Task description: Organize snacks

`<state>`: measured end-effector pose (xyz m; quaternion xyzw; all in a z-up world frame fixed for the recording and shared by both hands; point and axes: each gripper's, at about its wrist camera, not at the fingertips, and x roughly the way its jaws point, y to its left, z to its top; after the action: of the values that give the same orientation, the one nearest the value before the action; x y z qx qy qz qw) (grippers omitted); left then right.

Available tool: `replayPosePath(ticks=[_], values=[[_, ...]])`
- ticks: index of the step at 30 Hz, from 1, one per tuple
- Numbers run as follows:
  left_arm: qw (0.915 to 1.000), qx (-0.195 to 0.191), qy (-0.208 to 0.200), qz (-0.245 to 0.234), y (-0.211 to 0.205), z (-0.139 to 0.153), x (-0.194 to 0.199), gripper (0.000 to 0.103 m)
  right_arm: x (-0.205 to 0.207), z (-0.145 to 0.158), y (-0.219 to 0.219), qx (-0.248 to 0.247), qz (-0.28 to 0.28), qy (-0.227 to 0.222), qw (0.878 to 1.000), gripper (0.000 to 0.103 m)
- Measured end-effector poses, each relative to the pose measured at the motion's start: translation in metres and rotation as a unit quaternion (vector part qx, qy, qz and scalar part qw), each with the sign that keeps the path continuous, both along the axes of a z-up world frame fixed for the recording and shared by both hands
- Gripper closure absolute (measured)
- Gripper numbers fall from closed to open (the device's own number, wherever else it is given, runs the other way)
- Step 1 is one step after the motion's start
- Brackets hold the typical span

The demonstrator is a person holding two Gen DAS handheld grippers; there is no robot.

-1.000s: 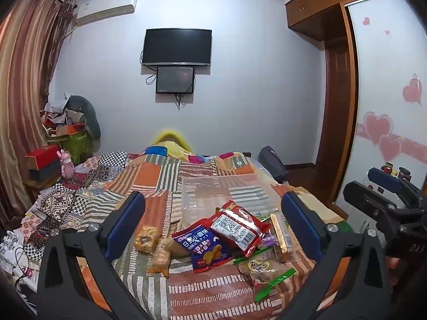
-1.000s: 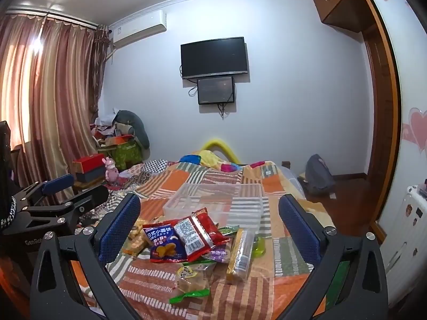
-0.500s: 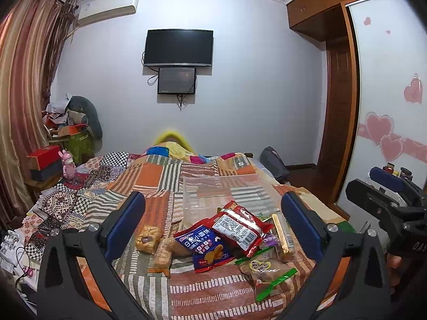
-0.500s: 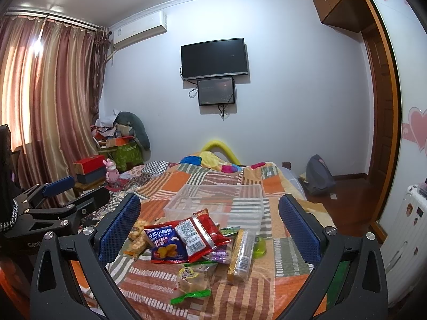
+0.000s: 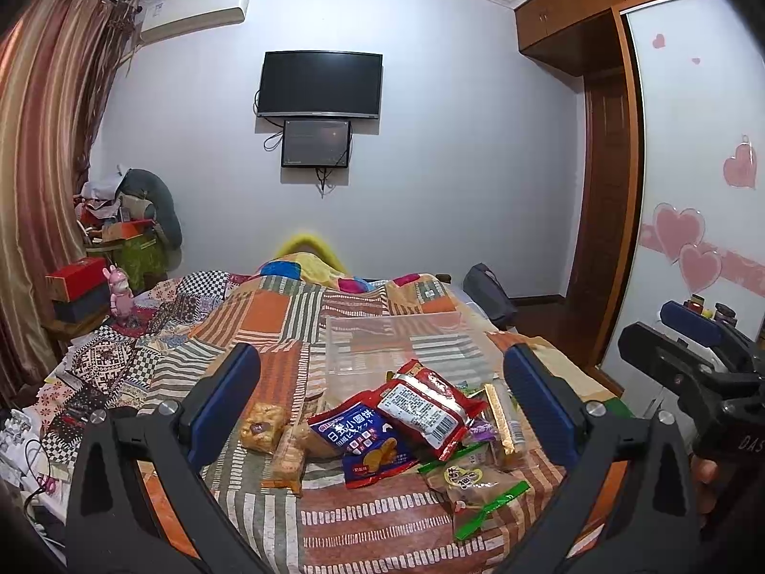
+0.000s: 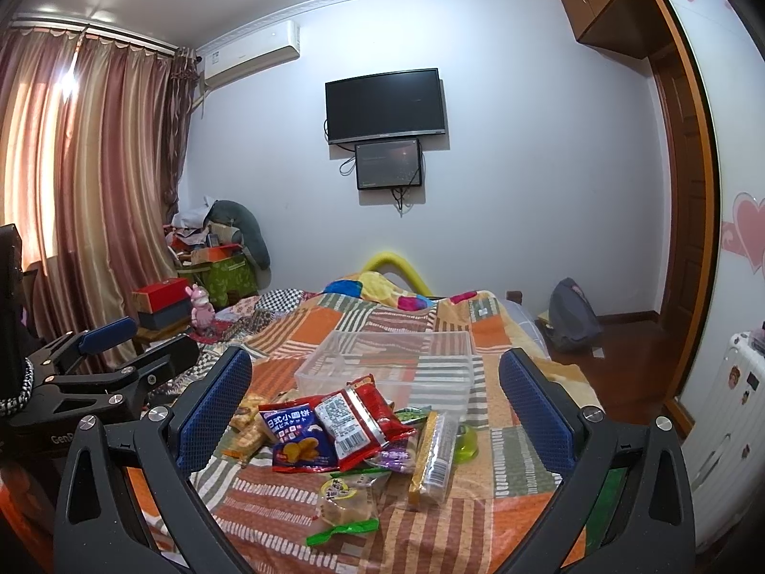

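Hovering wide-jawed, left gripper (image 5: 382,397) and right gripper (image 6: 375,406) frame crinkly snack packets (image 6: 334,425) heaped before a clear plastic tub (image 6: 430,358) mid-quilt.

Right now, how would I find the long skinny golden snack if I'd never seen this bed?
Find the clear plastic box on the striped patchwork bedspread, then the snack pile just in front of it. At the pile's right edge, beside the red packet, lies the long golden packet. It is the only stick-shaped one; its neighbours are flat pouches.
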<state>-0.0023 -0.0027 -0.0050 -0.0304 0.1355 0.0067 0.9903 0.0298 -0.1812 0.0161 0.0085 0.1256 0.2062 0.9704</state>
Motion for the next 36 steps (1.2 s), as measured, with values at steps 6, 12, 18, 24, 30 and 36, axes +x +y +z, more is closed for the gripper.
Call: replayPosePath(ticks=[6,12,18,24,30,36], values=[[1.0000,-0.002,-0.001,0.000,-0.0002,-0.0003,0.0000,0.000,0.0001,-0.0002,-0.0001,0.000,0.000,0.000,1.000,0.000],[1.0000,-0.005,-0.001,-0.001,0.0016,0.0010,0.0006,0.000,-0.0009,-0.0001,0.0014,0.000,0.000,-0.001,1.000,0.000],[1.0000,-0.009,0.000,-0.003,0.0041,-0.0001,0.0002,0.000,-0.0007,-0.0002,0.0010,0.000,0.000,-0.001,1.000,0.000],[0.9999,-0.011,0.000,-0.004,0.0054,-0.0005,0.0008,0.000,-0.0020,0.0012,0.0038,-0.001,0.001,0.000,1.000,0.000],[0.9999,-0.011,0.002,-0.005,0.0060,-0.0004,-0.0001,0.000,-0.0001,0.0019,0.0039,0.001,0.002,0.000,1.000,0.000],[0.9999,-0.012,0.002,-0.003,0.0048,-0.0020,-0.0001,0.000,0.0007,0.0001,0.0038,0.002,0.003,0.005,1.000,0.000]])
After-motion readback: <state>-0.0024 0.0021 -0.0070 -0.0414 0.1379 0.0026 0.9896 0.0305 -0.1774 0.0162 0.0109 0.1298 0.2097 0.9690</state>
